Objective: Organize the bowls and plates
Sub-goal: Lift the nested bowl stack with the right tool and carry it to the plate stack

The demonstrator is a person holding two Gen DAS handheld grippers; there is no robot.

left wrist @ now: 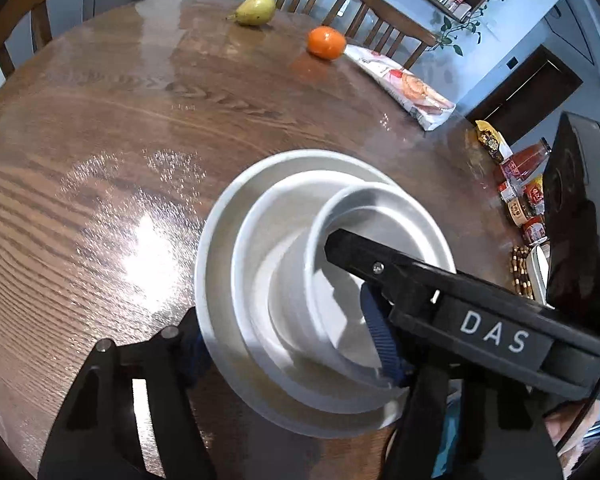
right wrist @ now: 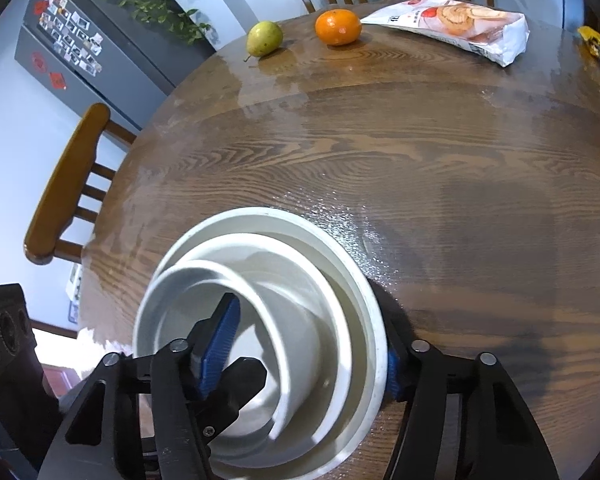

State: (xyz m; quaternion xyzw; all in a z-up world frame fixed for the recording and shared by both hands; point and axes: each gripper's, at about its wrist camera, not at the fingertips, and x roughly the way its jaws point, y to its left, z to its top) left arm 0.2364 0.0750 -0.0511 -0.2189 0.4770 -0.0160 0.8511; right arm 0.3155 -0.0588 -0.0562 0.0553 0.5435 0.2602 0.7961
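Note:
Three white bowls sit nested on the round wooden table: a large outer bowl (left wrist: 216,248) (right wrist: 340,264), a middle bowl (left wrist: 256,220) (right wrist: 300,280) and a small inner bowl (left wrist: 380,208) (right wrist: 168,304). My left gripper (left wrist: 284,320) straddles the stack. One blue pad sits at the outer bowl's rim, and the other pad, inside the inner bowl, stands off its wall. My right gripper (right wrist: 312,332) straddles the stack from the opposite side, its inner pad also clear of the wall. Each view shows the other gripper's black finger (left wrist: 352,252) (right wrist: 244,376) reaching into the inner bowl.
At the table's far side lie a pear (right wrist: 264,38), an orange (right wrist: 337,26) and a snack bag (right wrist: 460,26). Sauce bottles and jars (left wrist: 520,184) crowd the right edge. Wooden chairs (right wrist: 68,184) ring the table. A grey fridge (right wrist: 92,40) stands at the back left.

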